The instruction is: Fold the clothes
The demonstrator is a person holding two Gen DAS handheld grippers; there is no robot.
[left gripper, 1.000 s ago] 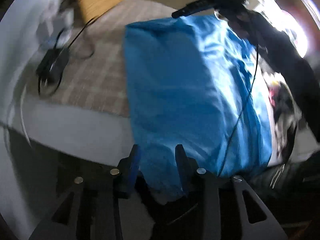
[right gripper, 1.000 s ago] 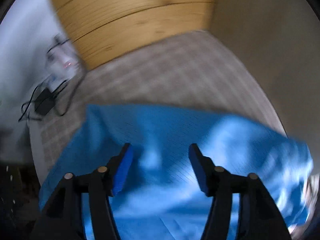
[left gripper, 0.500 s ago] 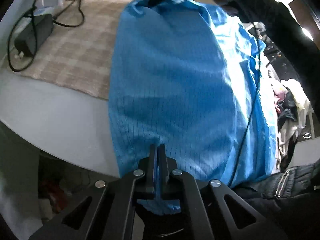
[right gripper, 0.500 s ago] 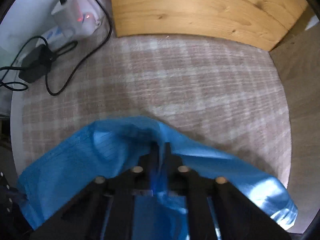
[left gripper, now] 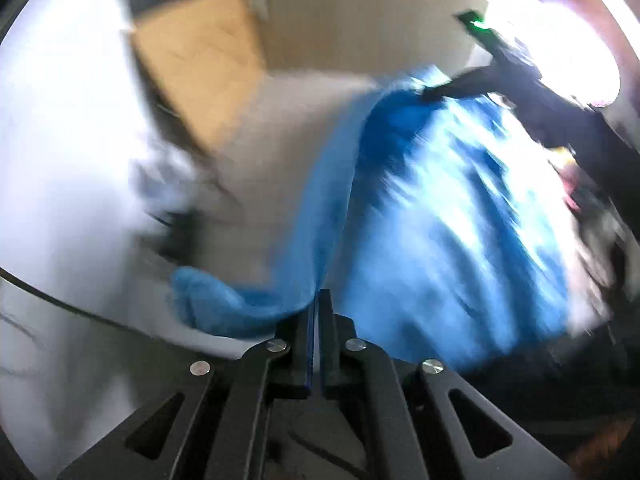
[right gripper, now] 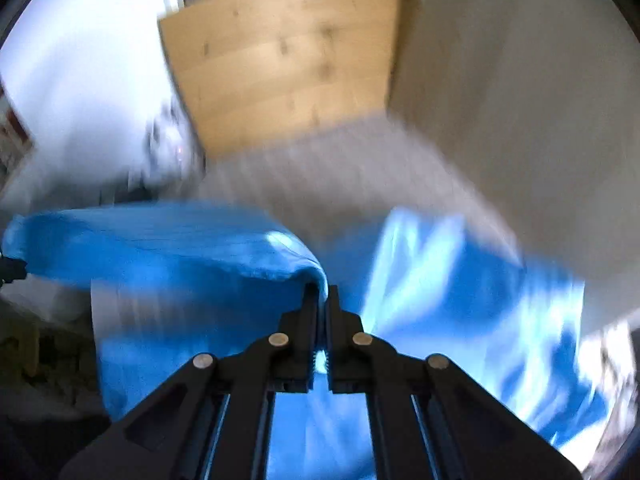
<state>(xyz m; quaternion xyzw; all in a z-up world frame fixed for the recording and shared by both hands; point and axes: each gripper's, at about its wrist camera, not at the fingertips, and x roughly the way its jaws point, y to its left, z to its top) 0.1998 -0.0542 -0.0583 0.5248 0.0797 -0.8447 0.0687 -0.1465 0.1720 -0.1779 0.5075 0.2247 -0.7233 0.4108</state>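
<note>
A bright blue garment (left gripper: pixel 432 240) hangs lifted over the bed, blurred by motion. My left gripper (left gripper: pixel 319 300) is shut on its near edge, and a fold of the cloth drapes to the left of the fingers. The right gripper (left gripper: pixel 448 88) shows in the left wrist view as a dark shape at the garment's far top corner. In the right wrist view my right gripper (right gripper: pixel 322 294) is shut on a raised ridge of the blue garment (right gripper: pixel 168 244), which spreads left and right beneath it.
A plaid bedcover (right gripper: pixel 320 168) lies under the cloth. A wooden headboard (right gripper: pixel 280 60) stands behind it, with a beige wall (right gripper: pixel 520 100) to the right. Dark blurred objects (left gripper: pixel 172 228) sit at the bed's left side. A pile of clothes (left gripper: pixel 588 200) is at the right.
Both grippers, shut on the garment half a second ago, have lifted it off the bed; the cloth now hangs and swings between them. One second ago both were open.
</note>
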